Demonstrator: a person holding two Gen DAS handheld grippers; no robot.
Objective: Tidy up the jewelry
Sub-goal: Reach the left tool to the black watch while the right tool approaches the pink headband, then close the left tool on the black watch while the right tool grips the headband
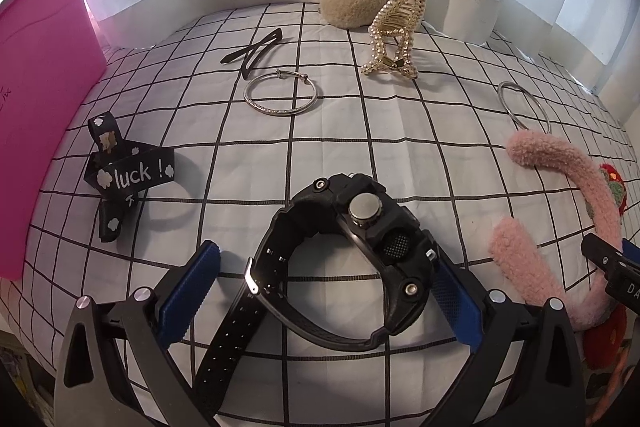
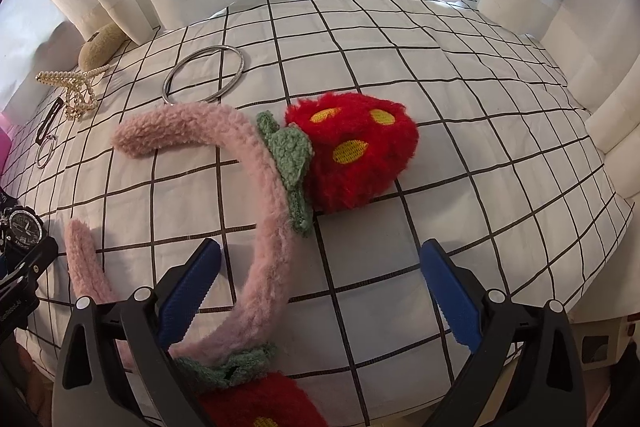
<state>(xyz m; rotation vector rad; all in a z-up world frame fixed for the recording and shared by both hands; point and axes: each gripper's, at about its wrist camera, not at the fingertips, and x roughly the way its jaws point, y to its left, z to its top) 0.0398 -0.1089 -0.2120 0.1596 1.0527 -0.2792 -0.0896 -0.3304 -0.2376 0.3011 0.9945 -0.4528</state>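
Observation:
A black watch [image 1: 352, 259] lies on the checked cloth between the open fingers of my left gripper [image 1: 320, 281]; the right pad touches or nearly touches its case. The watch also shows at the left edge of the right wrist view [image 2: 22, 229]. A pink fuzzy headband [image 2: 256, 211] with red strawberry puffs [image 2: 352, 151] lies in front of my right gripper [image 2: 320, 279], which is open, its left finger close beside the band. The headband also shows in the left wrist view [image 1: 560, 227].
A pink bin [image 1: 40, 87] stands at the left. On the cloth lie a silver bangle [image 1: 282, 98], a second bangle [image 2: 204, 73], black hair clips [image 1: 254, 53], a pearl claw clip [image 1: 394, 35], a beige puff [image 1: 352, 5] and a black "luck" band [image 1: 128, 175]. White curtains hang behind.

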